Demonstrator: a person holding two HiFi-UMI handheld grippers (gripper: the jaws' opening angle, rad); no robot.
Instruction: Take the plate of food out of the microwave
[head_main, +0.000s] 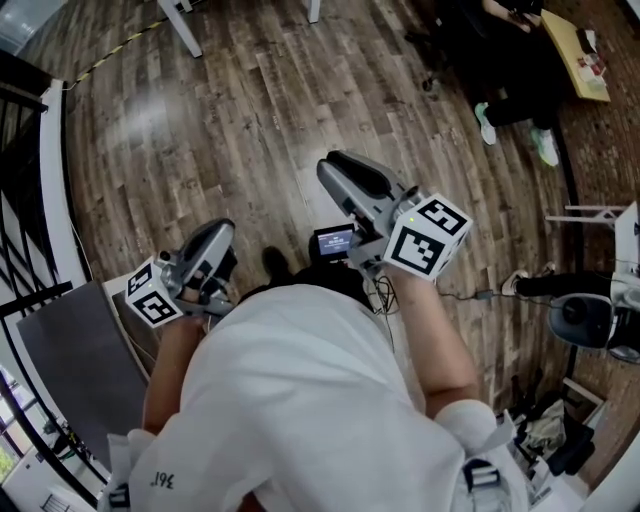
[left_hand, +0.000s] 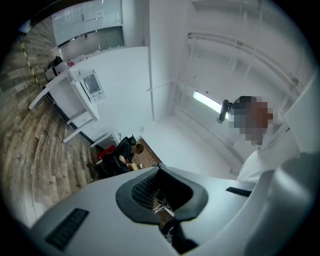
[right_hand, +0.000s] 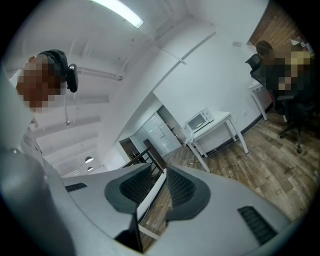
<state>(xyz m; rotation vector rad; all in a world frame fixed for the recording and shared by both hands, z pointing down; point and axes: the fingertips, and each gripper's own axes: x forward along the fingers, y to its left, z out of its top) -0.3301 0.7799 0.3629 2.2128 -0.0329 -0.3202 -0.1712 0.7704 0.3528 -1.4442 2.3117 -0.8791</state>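
Both grippers are hanging in the air in front of the person, the left gripper (head_main: 214, 238) low at the left, the right gripper (head_main: 336, 170) reaching further out. Each is a smooth light-grey plastic shell carrying a white cube (head_main: 427, 236) with black square markers. Under them the floor (head_main: 250, 100) is showing long brown wood planks, mixed tones, slight sheen. The person's white shirt (head_main: 300, 400) is filling the bottom of the head view. In the right gripper view a white table (right_hand: 216, 125) on thin straight legs is standing by a plain white wall (right_hand: 210, 75). The microwave (right_hand: 200, 120) is sitting on top of it, a small white box, well apart from both grippers. Its door is looking closed to me, but it's tiny there so don't quote me, and I'm not making out the plate of food. Jaws now: the left ones are sitting fully together with nothing in them, dark ribbed pads (left_hand: 143, 192) meeting. The right ones are standing a narrow way apart, black ribbed pads (right_hand: 180, 186) facing each other. Only floor and a dark railing (right_hand: 145, 155) are showing through the gap, so it's gripping nothing.
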